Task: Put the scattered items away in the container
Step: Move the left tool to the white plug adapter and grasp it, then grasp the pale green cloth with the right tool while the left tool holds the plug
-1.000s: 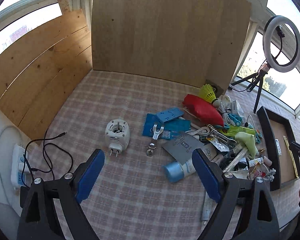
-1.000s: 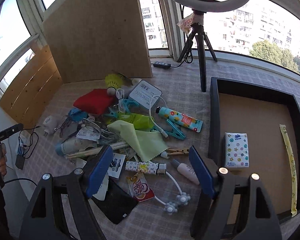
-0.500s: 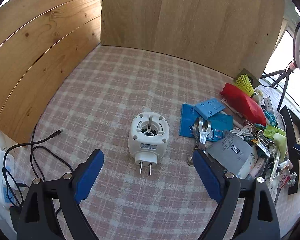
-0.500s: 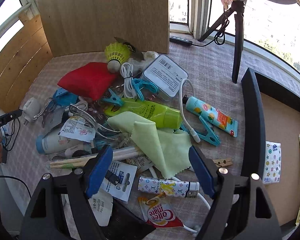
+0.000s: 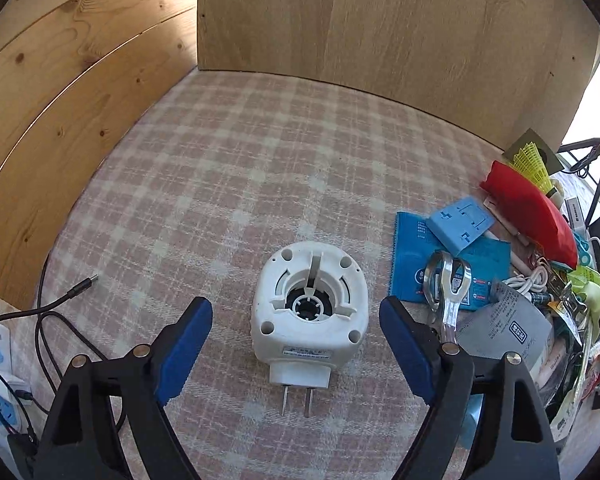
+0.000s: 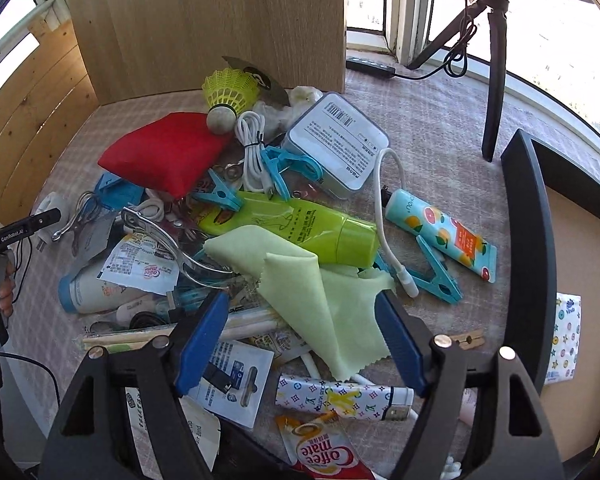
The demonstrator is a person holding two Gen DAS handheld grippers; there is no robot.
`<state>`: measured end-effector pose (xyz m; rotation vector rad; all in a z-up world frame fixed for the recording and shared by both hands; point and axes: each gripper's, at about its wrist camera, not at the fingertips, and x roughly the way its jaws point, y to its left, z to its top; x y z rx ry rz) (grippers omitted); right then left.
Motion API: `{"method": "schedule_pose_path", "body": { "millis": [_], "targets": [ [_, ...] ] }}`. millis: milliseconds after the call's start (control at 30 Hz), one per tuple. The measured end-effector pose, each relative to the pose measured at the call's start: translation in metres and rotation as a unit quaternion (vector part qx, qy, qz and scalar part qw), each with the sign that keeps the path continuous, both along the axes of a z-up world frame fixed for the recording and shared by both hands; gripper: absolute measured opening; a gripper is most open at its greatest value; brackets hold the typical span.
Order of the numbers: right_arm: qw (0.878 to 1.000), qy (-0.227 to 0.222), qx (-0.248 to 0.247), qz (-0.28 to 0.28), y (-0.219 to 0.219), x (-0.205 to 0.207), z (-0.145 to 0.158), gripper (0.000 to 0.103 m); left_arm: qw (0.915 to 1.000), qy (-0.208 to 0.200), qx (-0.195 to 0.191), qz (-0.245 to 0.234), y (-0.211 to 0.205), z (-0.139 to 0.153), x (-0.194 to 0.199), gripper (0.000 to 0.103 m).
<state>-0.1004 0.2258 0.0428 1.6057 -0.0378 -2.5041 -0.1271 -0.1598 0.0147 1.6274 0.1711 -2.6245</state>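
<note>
Your closing left gripper straddles the white plug adapter; your closing right gripper brackets the green cloth. Neither grips; the black tray to its right holds two items, the pile remains.

A white plug-in adapter lay flat on the checked cloth, apart from the heap, its round recessed face up and its two metal prongs toward the camera. In the pile a pale green cloth lay rumpled over a lime-green tube. A red pouch lay behind them with a yellow shuttlecock at its far edge, beside a coiled white cable. The black tray stood at the right, holding a tissue packet.
</note>
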Motion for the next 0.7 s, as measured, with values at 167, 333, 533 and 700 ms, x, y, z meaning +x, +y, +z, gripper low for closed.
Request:
{"method": "schedule_pose_path", "body": {
  "millis": [167, 333, 533, 700],
  "targets": [
    [1.000, -0.009, -0.001, 0.012, -0.006, -0.001, -0.002, 0.050, 0.9998, -0.014, 0.012, 0.001, 0.002, -0.006, 0.002, 0.060],
    [1.000, -0.014, -0.011, 0.005, -0.003, 0.001, -0.003, 0.018, 0.9998, -0.017, 0.012, -0.003, 0.007, -0.006, 0.007, 0.053],
    [0.999, 0.008, -0.031, -0.014, 0.005, 0.008, 0.008, 0.003, 0.9998, -0.015, 0.011, 0.001, 0.011, -0.003, 0.015, 0.053],
    [0.998, 0.037, -0.052, -0.022, 0.010, 0.013, 0.032, 0.002, 1.0000, 0.006, 0.003, -0.001, 0.016, 0.014, 0.027, 0.053]
  ]
}}
